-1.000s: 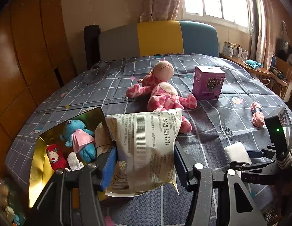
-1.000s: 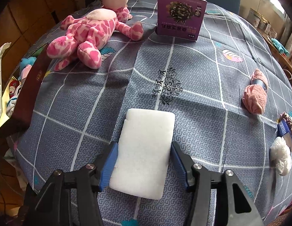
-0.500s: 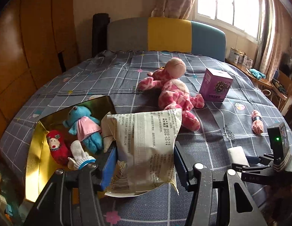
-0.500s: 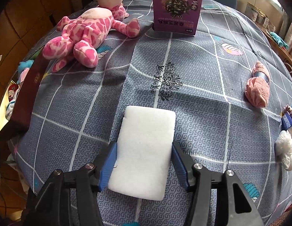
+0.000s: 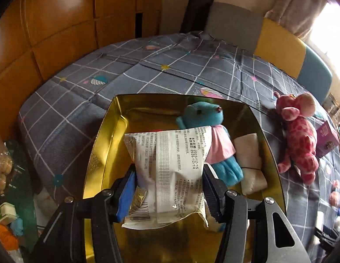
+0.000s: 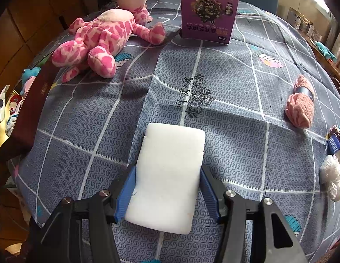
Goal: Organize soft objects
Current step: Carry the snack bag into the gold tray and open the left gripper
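Now snack packet (image 5: 170,171) over gold box (image 5: 104,144)

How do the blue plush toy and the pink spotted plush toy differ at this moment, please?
The blue plush toy lies inside the gold box, while the pink spotted plush toy lies on the bedspread outside it. The blue one wears a pink cloth; the pink one is bare and looks larger. Neither is gripped.

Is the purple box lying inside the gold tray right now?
No, the purple box stands upright on the grey checked bedspread beside the pink giraffe plush, outside the tray.
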Available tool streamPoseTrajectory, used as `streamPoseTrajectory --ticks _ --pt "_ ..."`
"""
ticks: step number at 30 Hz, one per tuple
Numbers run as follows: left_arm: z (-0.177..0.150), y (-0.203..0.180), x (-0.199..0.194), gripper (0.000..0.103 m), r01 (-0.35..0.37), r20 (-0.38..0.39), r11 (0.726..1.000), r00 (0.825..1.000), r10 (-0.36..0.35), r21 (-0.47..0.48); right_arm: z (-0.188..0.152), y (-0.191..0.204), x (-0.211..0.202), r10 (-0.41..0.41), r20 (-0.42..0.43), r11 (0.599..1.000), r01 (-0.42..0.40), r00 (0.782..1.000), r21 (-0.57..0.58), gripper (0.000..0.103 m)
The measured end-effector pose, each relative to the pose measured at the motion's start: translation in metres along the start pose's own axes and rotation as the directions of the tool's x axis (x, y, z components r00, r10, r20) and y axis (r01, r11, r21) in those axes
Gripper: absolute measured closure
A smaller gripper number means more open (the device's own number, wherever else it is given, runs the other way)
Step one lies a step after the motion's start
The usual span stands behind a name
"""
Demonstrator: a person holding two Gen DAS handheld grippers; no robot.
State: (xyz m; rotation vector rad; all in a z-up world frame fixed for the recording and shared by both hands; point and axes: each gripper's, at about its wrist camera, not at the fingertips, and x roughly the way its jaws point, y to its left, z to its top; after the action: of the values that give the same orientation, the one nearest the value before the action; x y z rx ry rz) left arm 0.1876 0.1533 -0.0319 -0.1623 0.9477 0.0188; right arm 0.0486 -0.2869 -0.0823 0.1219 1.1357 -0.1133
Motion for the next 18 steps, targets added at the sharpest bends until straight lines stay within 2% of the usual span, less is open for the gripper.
streamPoseTrajectory --ticks 2,7,9,11,14,18 --pt "0.003 0.001 0.014 0.046 0.008 -0.027 1.000 1.000 -0.008 -0.019 0.000 0.000 0.000 -0.001 0.001 1.000 0.001 1.000 -0.003 0.046" --pt "0.013 -0.005 0.048 0.042 -0.026 -0.068 1.000 0.997 0.025 -0.010 0.000 0.001 -0.001 -0.004 0.002 1.000 0.004 1.000 -0.004 0.046" --pt "0.016 -0.004 0.055 0.028 -0.040 -0.071 0.999 0.997 0.039 -0.013 0.000 0.001 -0.001 -0.004 0.003 1.000 0.004 1.000 -0.002 0.046" --pt "0.018 -0.003 0.054 0.020 -0.072 -0.052 0.997 0.996 0.072 -0.009 0.000 0.001 -0.002 -0.003 0.005 1.000 0.003 1.000 0.001 0.046" --pt "0.017 -0.004 0.037 0.018 -0.083 0.014 0.997 0.996 0.083 -0.009 0.000 0.000 -0.002 -0.001 0.008 1.000 0.001 1.000 0.005 0.046" --pt "0.010 -0.007 0.001 0.012 -0.127 0.133 0.992 0.983 0.124 0.011 -0.001 0.000 -0.003 0.000 0.018 1.000 0.000 1.000 0.011 0.046"
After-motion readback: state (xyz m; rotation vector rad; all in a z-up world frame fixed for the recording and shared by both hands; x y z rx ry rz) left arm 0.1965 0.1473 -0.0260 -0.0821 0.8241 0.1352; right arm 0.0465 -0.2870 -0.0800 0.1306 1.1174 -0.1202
